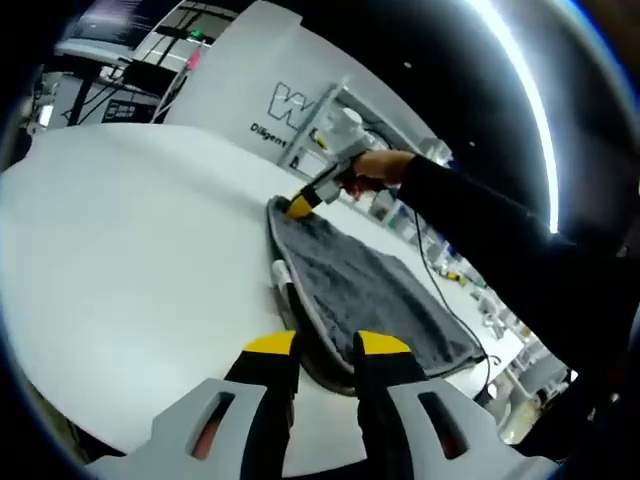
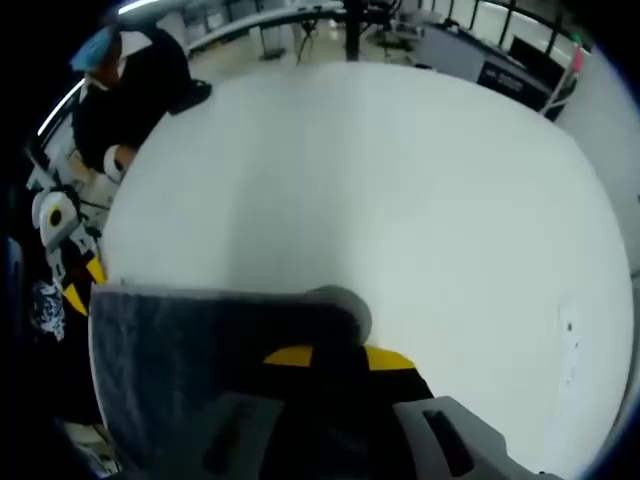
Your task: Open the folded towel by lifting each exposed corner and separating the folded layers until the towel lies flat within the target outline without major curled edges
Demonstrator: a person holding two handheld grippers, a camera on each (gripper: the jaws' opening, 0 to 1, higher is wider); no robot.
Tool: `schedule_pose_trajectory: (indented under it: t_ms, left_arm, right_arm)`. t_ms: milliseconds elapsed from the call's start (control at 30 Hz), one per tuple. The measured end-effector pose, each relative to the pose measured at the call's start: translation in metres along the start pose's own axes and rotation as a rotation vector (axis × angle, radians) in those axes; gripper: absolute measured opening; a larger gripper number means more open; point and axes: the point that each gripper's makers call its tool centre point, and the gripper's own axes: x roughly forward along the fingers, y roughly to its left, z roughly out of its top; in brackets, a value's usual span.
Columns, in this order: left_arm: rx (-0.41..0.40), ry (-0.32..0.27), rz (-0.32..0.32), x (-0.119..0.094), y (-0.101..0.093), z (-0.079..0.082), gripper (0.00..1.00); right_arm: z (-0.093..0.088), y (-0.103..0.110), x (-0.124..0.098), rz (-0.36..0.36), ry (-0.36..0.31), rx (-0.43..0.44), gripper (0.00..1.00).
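Observation:
A dark grey towel (image 1: 370, 290) lies stretched along the white table (image 1: 130, 240), its light-edged border curling up on the near side. My left gripper (image 1: 327, 348) is shut on its near corner, and the cloth edge runs between the yellow tips. At the far corner my right gripper (image 1: 298, 206) pinches the cloth, held by a hand (image 1: 375, 170). In the right gripper view the towel (image 2: 200, 350) spreads from my right gripper (image 2: 340, 358), which is shut on it, out to my left gripper (image 2: 85, 283) at the opposite corner.
The white table (image 2: 400, 180) runs wide beyond the towel. A dark sleeve (image 1: 480, 220) crosses above the cloth. A white lettered panel (image 1: 270, 110) stands behind the table. A person (image 2: 130, 90) in dark clothing is at the table's edge, with desks behind.

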Motion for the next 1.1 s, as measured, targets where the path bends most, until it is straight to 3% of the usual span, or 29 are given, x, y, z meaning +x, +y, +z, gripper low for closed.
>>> schedule_pose_trajectory:
  t_ms: [133,267,500,733,933,1100]
  left_arm:
    - [0.074,0.023,-0.004,0.005,0.0,-0.004,0.09]
    - [0.071,0.034,-0.012,0.008,0.003,-0.005,0.02]
    - [0.083,0.046,-0.026,0.008,0.003,-0.005,0.01]
    - [0.144,0.063,-0.039,0.007,0.002,-0.006,0.0]
    - [0.101,0.078,-0.075,0.004,0.001,-0.001,0.0]
    - [0.119,0.076,-0.089,0.003,0.0,0.005,0.0]
  right_arm:
    - [0.001,0.001,0.0,0.001,-0.003,0.001,0.09]
    - [0.001,0.001,0.001,0.005,-0.009,-0.005,0.08]
    - [0.001,0.004,0.001,0.019,-0.013,-0.028,0.04]
    - [0.001,0.007,0.002,0.019,-0.009,-0.068,0.01]
    - [0.002,0.005,0.002,0.011,-0.01,-0.066,0.01]
    - [0.005,0.003,0.002,0.004,-0.015,-0.059,0.01]
